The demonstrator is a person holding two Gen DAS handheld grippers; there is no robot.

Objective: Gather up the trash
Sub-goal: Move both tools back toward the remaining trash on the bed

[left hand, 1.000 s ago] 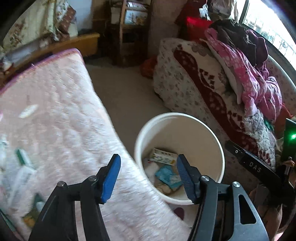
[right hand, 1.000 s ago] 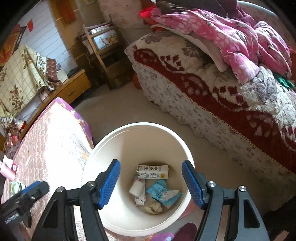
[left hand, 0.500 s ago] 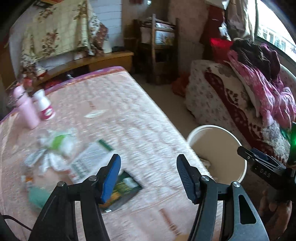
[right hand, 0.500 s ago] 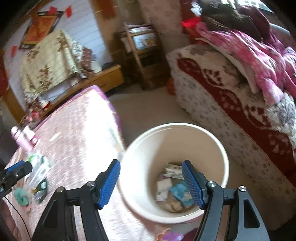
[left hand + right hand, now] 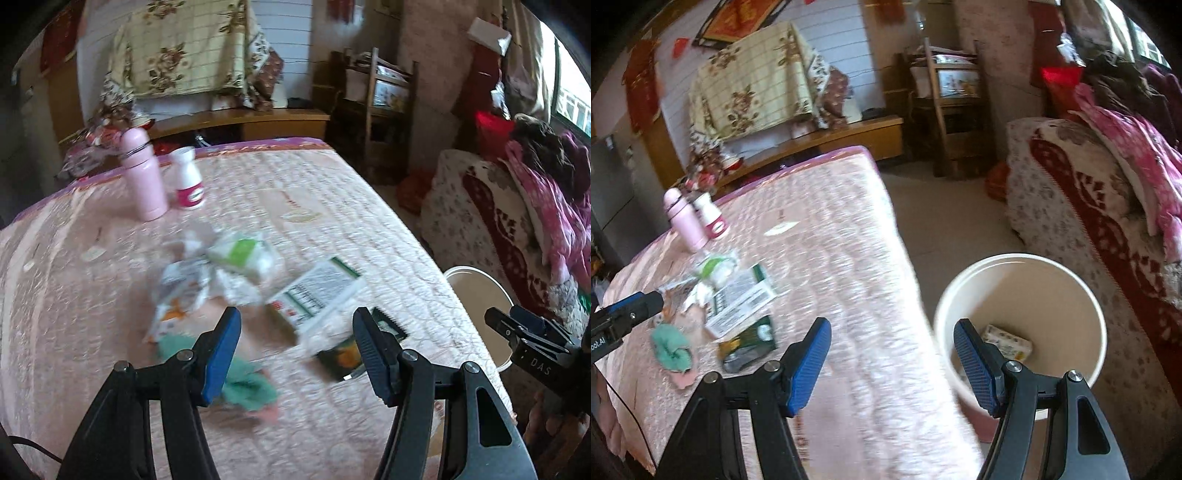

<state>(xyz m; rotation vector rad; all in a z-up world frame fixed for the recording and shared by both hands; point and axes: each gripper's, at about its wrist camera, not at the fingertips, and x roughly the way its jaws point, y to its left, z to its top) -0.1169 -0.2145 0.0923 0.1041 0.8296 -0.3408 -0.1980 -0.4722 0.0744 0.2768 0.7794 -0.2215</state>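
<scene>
Several scraps of trash lie heaped in the middle of the pink quilted counter [image 5: 332, 192], at the centre of the left wrist view: a flat printed carton [image 5: 317, 295], a dark green packet [image 5: 354, 350] beside it, crumpled white wrappers [image 5: 221, 269] and a teal wad [image 5: 251, 384] lowest in frame. All look light and thin; I judge the carton stiff enough to pinch by its raised edge, the wrappers and wad soft, best taken across their bulk. The left tool [image 5: 295, 354] and right tool [image 5: 892, 363] both stand apart, holding nothing. At the right sits the white bucket [image 5: 1082, 291], a small box [image 5: 1008, 343] inside. Blur smears the heap, so labels and the exact piece count cannot be made out; the bucket's floor is partly hidden.
</scene>
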